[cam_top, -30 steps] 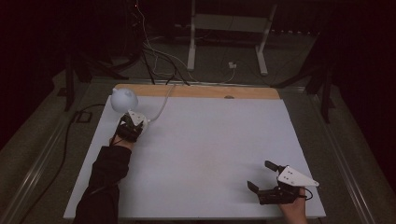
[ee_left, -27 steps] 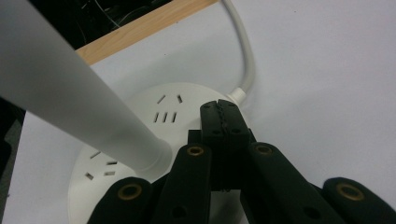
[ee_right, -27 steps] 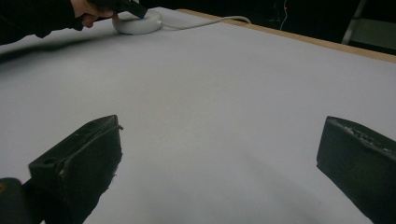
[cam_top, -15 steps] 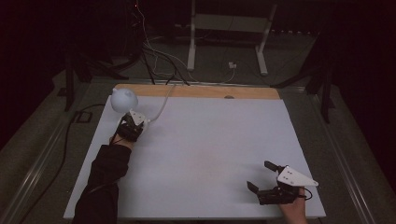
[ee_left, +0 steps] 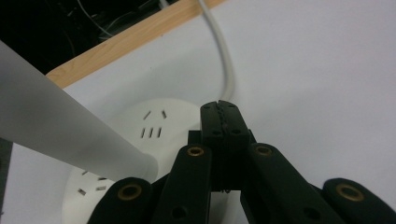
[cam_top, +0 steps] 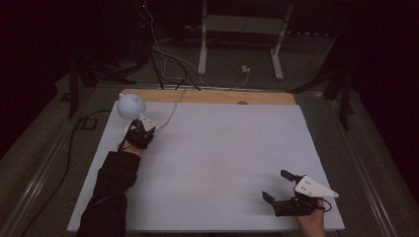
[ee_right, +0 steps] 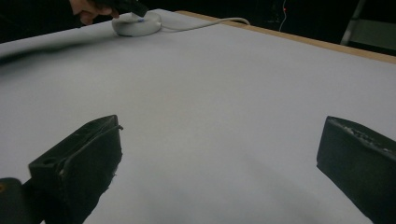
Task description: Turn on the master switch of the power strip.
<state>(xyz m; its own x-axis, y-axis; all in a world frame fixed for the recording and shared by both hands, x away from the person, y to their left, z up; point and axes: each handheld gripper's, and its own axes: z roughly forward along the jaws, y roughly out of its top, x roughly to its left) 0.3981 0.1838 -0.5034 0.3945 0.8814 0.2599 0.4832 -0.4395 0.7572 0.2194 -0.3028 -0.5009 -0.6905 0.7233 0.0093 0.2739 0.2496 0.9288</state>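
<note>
My left gripper (ee_left: 219, 112) has its jaws pressed together over the round white socket base (ee_left: 140, 140), holding nothing. That base sits at the table's (cam_top: 222, 148) far left corner, with a pale lamp shade (cam_top: 131, 105) above it and a white cord (ee_left: 224, 56) running off (past the wooden edge (cam_top: 207, 96)). My right gripper (cam_top: 277, 187) rests near the front right, jaws wide apart. The room behind is dark, with cables on the floor (cam_top: 163, 64).

We wear a black sleeve (cam_top: 109, 190) on the left arm. Our left gripper (ee_left: 219, 109) has matte black jaws with brass-ringed screw holes. Our right gripper (cam_top: 276, 186) carries a pale three-cornered plate (cam_top: 314, 187).
</note>
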